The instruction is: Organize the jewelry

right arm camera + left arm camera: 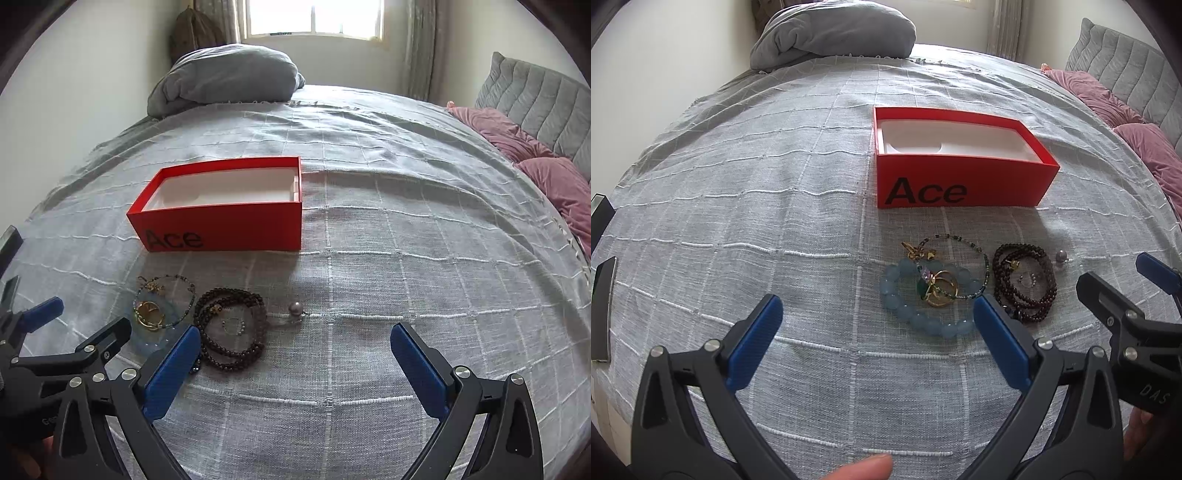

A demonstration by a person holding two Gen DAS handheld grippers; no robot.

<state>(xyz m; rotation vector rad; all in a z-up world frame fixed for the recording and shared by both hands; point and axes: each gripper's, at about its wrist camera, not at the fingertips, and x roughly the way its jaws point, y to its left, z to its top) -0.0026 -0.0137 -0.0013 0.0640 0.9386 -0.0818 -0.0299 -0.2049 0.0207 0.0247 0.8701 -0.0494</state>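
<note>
Hovering over the grey bedspread, the left gripper has its jaws apart; the jewelry pile lies at its 1 o'clock, the red box beyond at 12. Right wrist view: the right gripper gapes too, with dark beads at 10 o'clock and a pearl at 12.

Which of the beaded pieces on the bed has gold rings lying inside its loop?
The pale blue bracelet: gold rings sit inside it. The dark brown beads beside it enclose only tiny silver balls.
</note>
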